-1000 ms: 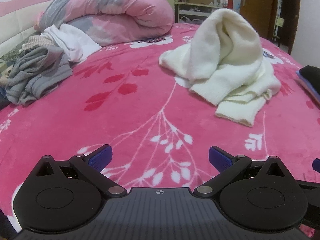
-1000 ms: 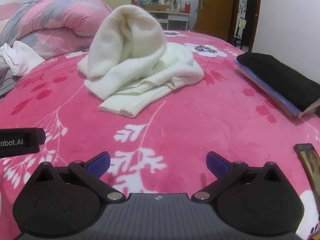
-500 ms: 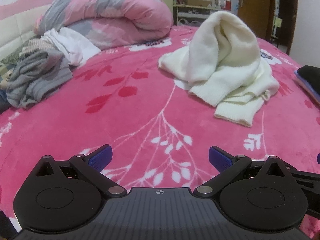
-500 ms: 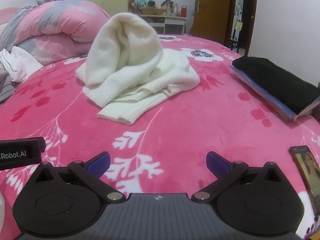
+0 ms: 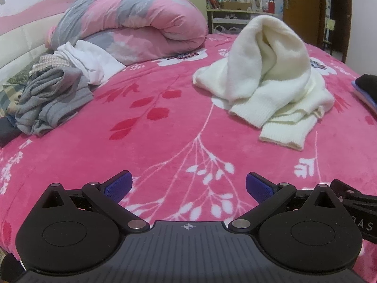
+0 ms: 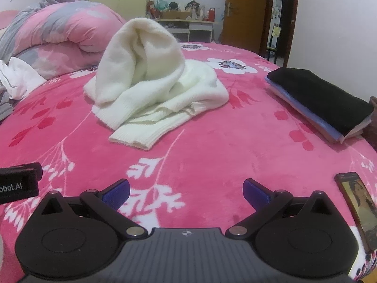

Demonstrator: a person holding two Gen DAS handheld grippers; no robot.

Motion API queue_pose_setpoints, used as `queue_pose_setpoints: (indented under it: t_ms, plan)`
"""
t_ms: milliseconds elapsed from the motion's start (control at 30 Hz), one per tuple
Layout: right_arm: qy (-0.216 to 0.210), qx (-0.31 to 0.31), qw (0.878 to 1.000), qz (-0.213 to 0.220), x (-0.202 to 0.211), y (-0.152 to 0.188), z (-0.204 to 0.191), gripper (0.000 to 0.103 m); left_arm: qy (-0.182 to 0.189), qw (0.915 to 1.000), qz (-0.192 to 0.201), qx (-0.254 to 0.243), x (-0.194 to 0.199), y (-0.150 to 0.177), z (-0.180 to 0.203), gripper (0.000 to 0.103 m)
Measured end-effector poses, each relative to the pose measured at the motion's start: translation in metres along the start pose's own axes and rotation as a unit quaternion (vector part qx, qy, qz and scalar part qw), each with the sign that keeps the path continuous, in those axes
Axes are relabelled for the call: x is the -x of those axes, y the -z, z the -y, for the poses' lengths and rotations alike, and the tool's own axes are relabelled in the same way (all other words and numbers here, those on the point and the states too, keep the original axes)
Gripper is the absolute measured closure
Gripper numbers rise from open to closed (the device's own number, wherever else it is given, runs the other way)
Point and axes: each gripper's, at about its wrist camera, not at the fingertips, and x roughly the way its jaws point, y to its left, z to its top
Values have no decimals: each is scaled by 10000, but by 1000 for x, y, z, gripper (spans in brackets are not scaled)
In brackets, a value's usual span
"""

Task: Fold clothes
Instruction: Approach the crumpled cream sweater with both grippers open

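**Cream sweater heaped on the bed, both tools spread wide and empty**

A cream knit sweater point(image 5: 266, 87) lies crumpled in a heap on the pink floral blanket point(image 5: 165, 141) that covers the bed. Part of it stands up in a tall rounded hump, and a ribbed cuff end trails toward the cameras. It sits mid-bed, well ahead of both tools and touched by neither.

The left tool point(image 5: 188, 186) hovers low over the blanket near the bed's front edge, its blue-padded fingers point(image 5: 117, 185) spread wide with nothing between them. The right tool point(image 6: 186, 189) is in the same posture, fingers point(image 6: 255, 192) wide apart and empty, pointing at the sweater from slightly to its right.

In the left wrist view, a rumpled pile of grey clothes point(image 5: 51, 101) lies at the left side of the bed, with a white garment point(image 5: 89, 61) just behind it. A rolled pink and grey quilt point(image 5: 132, 26) rests behind those, near the headboard.

In the right wrist view, a folded black garment point(image 6: 318, 96) lies on top of a folded blue one at the right edge of the bed, well apart from the sweater. A phone point(image 6: 358, 202) with a lit screen lies on the blanket near the right tool.
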Motion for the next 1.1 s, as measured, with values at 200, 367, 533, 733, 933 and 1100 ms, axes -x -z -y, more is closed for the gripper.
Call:
queue_pose_setpoints:
  t_ms: [200, 367, 533, 733, 933, 1100]
  plan:
    - [41, 35, 10000, -6, -2, -2, -1, 0, 44, 9999, 7, 91, -1, -1, -3, 0]
    - [81, 33, 10000, -11, -3, -4, 0, 0, 78, 9999, -28, 104, -3, -1, -4, 0]
    - [88, 62, 9999, -8, -2, -5, -1, 0, 78, 9999, -48, 112, -3, -1, -4, 0]
    - [105, 75, 9999, 18, -2, -7, -2, 0, 74, 9999, -36, 149, -4, -3, -5, 0]
    - [124, 95, 9999, 30, -3, -10, -3, 0, 90, 9998, -46, 197, -6, -4, -8, 0]
    - [126, 116, 9999, 19, -4, -11, -4, 0, 109, 9998, -53, 186, -7, -4, -7, 0]
